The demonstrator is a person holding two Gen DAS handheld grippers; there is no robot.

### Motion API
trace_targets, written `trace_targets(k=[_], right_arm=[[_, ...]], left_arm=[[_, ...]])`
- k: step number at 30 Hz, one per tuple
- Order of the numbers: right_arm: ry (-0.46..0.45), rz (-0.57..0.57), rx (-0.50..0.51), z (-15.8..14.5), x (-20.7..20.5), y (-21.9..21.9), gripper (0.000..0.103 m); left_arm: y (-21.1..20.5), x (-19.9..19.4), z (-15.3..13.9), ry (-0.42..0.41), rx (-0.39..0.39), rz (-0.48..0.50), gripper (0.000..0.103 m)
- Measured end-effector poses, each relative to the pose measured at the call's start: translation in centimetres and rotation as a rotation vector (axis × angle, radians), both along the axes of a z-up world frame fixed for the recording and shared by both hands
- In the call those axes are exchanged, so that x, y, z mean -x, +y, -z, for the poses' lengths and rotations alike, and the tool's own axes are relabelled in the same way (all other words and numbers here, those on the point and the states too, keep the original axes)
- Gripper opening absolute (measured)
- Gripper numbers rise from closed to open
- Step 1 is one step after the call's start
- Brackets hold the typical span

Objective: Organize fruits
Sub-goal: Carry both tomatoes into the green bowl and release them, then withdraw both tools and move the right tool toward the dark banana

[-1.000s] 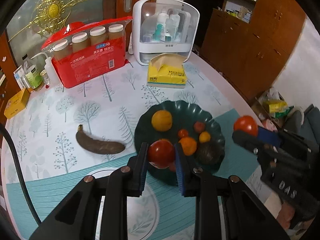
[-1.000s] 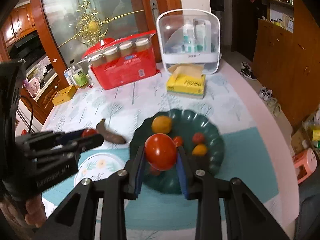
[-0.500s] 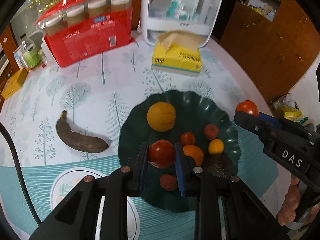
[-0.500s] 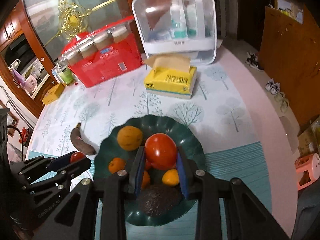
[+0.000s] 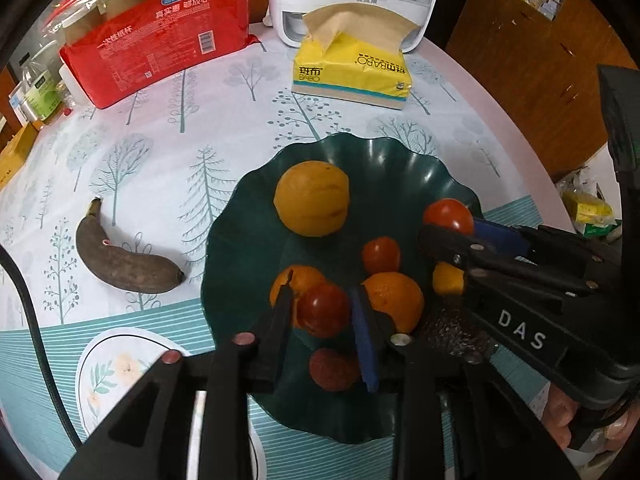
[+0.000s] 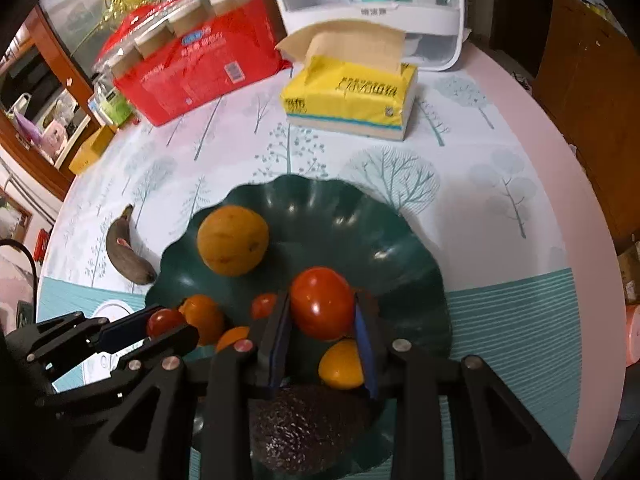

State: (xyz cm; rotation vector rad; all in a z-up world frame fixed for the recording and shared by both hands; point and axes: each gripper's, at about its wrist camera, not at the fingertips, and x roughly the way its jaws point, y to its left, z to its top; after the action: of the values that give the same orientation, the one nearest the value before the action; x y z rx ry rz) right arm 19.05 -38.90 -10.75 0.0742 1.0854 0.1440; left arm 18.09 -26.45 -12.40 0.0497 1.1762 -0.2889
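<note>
Two tools work over my dark green plate (image 5: 400,160), glossy with a scalloped rim, which sits toward the near edge of the tabletop (image 5: 168,152) on a cloth printed with pale trees. My left tool (image 5: 322,312) has just been opening: its pads stand slightly apart around a small smooth red tomato (image 5: 322,310), which sits low among the fruit. My right tool (image 6: 322,312) is clamped on a larger shiny tomato (image 6: 322,302) above the plate. Crowding them are a big round yellow-orange fruit (image 5: 311,198), tangerines (image 5: 394,300), a cherry tomato (image 5: 381,255) and a pebbly dark avocado (image 6: 304,428). Left of the plate lies a blackened, curved banana (image 5: 124,258). Toward the far edge stand a yellow tissue pack (image 5: 352,72) and a red wrapped pack of cups (image 5: 160,36).
</note>
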Motion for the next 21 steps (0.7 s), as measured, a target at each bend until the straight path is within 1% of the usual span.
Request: trace_targets(k=[3,5,6,14,21], right_arm=[[0.000,-0.008,0.004,0.2,0.2,0.2,0.034],[-0.013,-0.002,-0.009,-0.2,0.5,0.0,0.042],[-0.022,0.002,-0.009,-0.4,0.7,-0.1,0.043],[-0.074,0.009,-0.020,-2.7,2.5,-0.2,0.044],[-0.114,0.016,-0.040,-4.8,5.1,0.5,0.044]], left_arm=[[0.3,0.4,-0.4,-0.021,-0.012,-0.007,0.060],[0.7,0.6,-0.9,-0.036,-0.006,-0.011,0.070],[0.9,0.8,-1.2,-0.046,-0.002,-0.017,0.072],[2.5,2.2,-3.0,-0.065,0.013,-0.054,0.074],[5.4,4.8,-5.0,-0.089,0.043,-0.094,0.074]])
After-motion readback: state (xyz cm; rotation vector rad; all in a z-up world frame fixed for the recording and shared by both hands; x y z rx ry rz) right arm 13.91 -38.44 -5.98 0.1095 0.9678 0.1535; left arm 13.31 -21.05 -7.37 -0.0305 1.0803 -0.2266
